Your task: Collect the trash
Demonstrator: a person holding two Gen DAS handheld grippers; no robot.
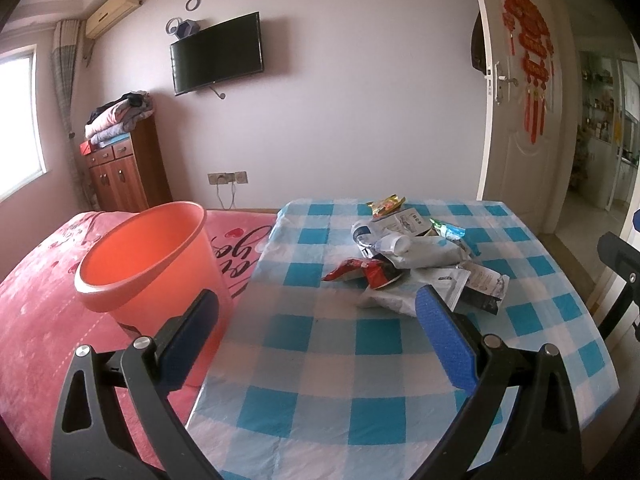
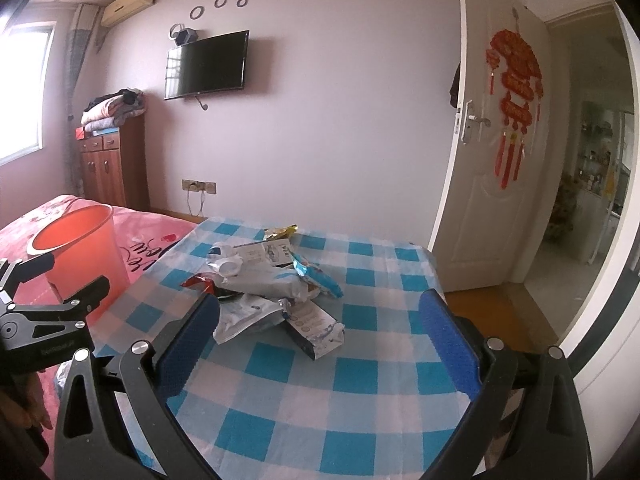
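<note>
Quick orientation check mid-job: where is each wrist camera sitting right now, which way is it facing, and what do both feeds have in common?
Left wrist: sits on the left tool, open, over the near edge of the checked table, facing the far wall; orange bin close on its left, wrapper pile ahead to the right; the right tool's black frame shows at the edge.
Right wrist: sits on the right tool, open, facing the wrapper pile; the left tool shows at left.
Shared: table, pile, bin, TV, door.
</note>
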